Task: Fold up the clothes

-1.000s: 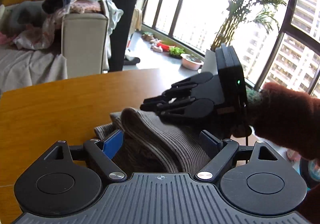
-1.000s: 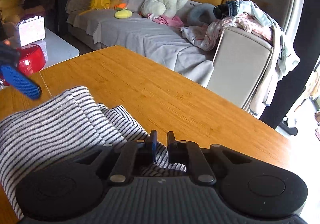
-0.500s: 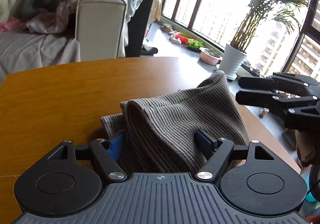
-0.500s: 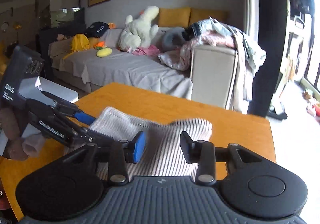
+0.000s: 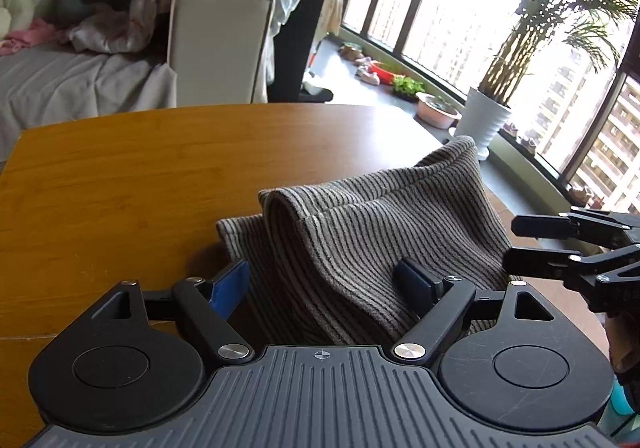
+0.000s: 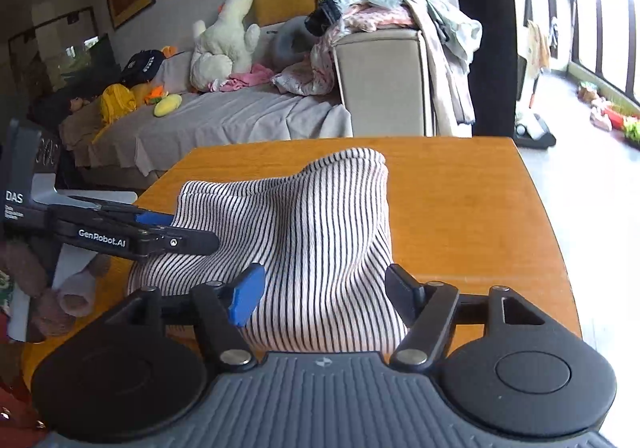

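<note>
A striped knit garment (image 5: 360,232) lies bunched in a folded heap on the wooden table (image 5: 120,175); it also shows in the right wrist view (image 6: 304,232). My left gripper (image 5: 324,288) is open, its fingers on either side of the heap's near end. My right gripper (image 6: 324,294) is open too, straddling the heap from the other side. The right gripper shows at the right edge of the left wrist view (image 5: 560,248), apart from the cloth. The left gripper shows at the left of the right wrist view (image 6: 168,232), against the cloth.
A sofa (image 6: 224,123) with plush toys and a pile of clothes on its armrest (image 6: 384,11) stands behind the table. Potted plants (image 5: 484,123) line the window. The table's far edge (image 6: 360,141) and right edge are near the garment.
My right gripper has let go of the garment, opened and pulled back to the heap's side. The cloth has dropped into a folded heap. My left gripper stays open around it.
</note>
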`<state>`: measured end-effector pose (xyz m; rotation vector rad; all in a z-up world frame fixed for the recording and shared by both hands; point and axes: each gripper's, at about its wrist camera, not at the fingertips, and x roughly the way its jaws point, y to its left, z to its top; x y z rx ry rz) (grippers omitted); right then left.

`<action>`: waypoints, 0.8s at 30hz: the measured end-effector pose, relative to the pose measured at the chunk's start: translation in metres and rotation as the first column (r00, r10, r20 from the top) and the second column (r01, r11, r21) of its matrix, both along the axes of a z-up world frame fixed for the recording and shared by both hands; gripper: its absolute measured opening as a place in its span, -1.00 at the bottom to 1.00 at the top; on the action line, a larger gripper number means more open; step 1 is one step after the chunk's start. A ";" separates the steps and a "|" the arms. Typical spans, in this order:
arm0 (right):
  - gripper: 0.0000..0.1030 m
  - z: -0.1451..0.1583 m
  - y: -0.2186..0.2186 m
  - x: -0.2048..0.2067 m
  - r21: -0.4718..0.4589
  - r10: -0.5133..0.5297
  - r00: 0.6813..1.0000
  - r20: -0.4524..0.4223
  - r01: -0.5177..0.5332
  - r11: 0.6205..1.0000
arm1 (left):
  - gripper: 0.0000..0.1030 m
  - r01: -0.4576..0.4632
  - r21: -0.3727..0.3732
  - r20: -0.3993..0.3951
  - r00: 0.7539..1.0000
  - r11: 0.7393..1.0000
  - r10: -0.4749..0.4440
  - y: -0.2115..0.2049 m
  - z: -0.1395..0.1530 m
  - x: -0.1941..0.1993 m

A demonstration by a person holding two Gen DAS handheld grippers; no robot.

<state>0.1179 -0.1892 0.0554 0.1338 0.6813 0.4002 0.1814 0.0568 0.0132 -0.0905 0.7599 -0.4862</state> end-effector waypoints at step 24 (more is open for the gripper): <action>0.41 -0.073 0.021 0.036 0.455 -0.173 0.934 -0.314 0.308 0.836 | 0.68 -0.012 -0.115 -0.080 0.997 0.993 0.003 0.023 -0.007 0.028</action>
